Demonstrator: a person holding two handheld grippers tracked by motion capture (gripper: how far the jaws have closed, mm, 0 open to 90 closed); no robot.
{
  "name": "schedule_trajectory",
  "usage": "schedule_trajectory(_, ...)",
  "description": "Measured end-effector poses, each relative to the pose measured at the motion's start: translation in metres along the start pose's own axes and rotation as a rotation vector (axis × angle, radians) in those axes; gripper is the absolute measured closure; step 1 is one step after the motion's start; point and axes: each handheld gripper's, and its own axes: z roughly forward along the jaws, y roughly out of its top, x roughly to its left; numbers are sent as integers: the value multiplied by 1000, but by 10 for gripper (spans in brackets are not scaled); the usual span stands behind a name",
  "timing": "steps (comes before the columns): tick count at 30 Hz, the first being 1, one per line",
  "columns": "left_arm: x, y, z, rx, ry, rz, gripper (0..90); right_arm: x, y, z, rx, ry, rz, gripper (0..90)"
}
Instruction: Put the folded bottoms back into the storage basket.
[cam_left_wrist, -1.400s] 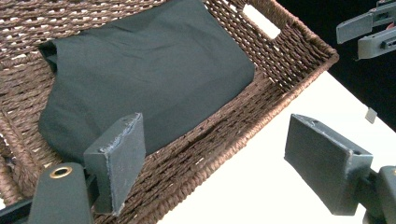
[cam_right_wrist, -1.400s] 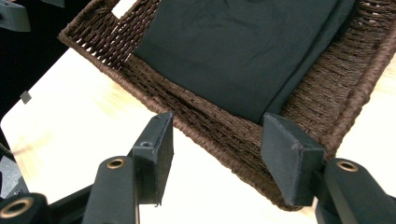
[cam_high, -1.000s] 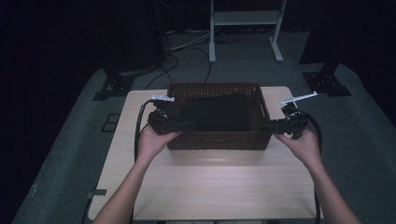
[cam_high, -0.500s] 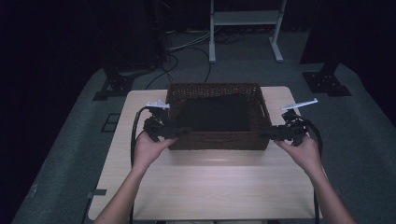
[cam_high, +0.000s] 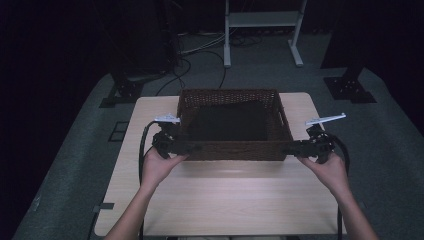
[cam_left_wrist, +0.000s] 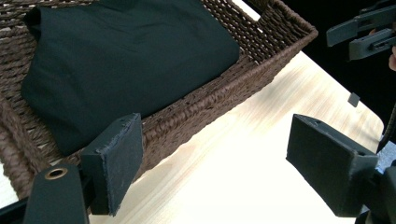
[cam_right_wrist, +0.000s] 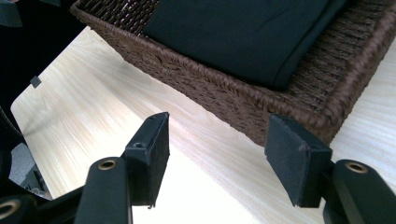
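Worktop (cam_high: 220, 195): a pale wooden top seen from above, its near half bare, standing on a grey floor in a dark room.
Basket (cam_high: 235, 149): a dark brown woven basket, roughly square, sitting on the far half of the worktop, about centred between its left and right edges and close to the far edge.
Cloth (cam_high: 227, 122): a folded black cloth lying flat inside the basket, covering most of its floor; in the left gripper view (cam_left_wrist: 126, 60) it reaches close to the near wall.
Left gripper (cam_high: 194, 148): held in the person's left hand (cam_high: 160, 167) at the basket's near left corner. In the left gripper view its jaws stand wide apart with nothing between them; one jaw lies just beside the outside of the basket's near wall, the other over bare worktop. Whether the jaw touches the weave cannot be told.
Right gripper (cam_high: 290, 148): held in the right hand (cam_high: 327, 170) at the basket's near right corner. In the right gripper view (cam_right_wrist: 217, 156) its jaws are also wide apart and hold nothing, with the basket's near corner just beyond them.
Cables: a black cable (cam_high: 143, 147) loops from the left gripper over the worktop's left side.
Background: a white metal stand (cam_high: 262, 20) and dark stand feet on the floor beyond the far edge.
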Motion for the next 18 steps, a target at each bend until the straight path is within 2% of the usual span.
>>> schedule_trajectory(9,-1,-12,-1,-6,-7,-4,176,-3,-14,-1,7,3,18,388)
schedule_trajectory(18,-5,-24,-1,-9,-4,11,176,-5,-24,0,6,10,22,383)
